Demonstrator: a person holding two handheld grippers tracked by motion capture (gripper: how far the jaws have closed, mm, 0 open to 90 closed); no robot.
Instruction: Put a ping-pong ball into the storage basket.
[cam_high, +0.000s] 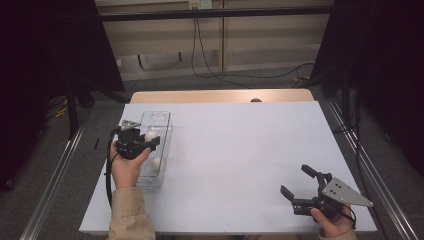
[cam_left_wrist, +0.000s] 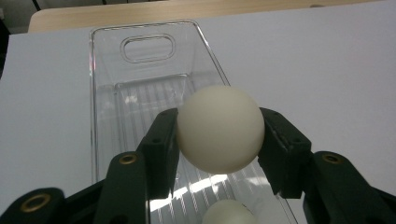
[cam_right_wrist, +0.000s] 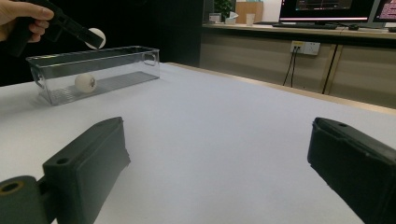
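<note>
A clear plastic bin (cam_high: 162, 120) (cam_left_wrist: 105, 70) (cam_right_wrist: 130, 58) stands on the left of the white table. My left gripper (cam_high: 151, 140) (cam_left_wrist: 219, 135) hangs over the bin, shut on a white ball (cam_high: 150, 135) (cam_left_wrist: 219, 128) (cam_right_wrist: 98, 37) pinched between both pads. A second white ball (cam_high: 156, 162) (cam_left_wrist: 229, 213) (cam_right_wrist: 85, 82) lies on the bin's floor, nearer the person. My right gripper (cam_high: 297, 181) (cam_right_wrist: 217, 158) rests low at the table's front right corner, jaws wide open with nothing between them.
The white table (cam_high: 240, 150) stretches between the two grippers. A wooden strip (cam_high: 220, 95) runs along its far edge. Cables trail on the floor beyond, and metal rails (cam_high: 370, 170) flank the table.
</note>
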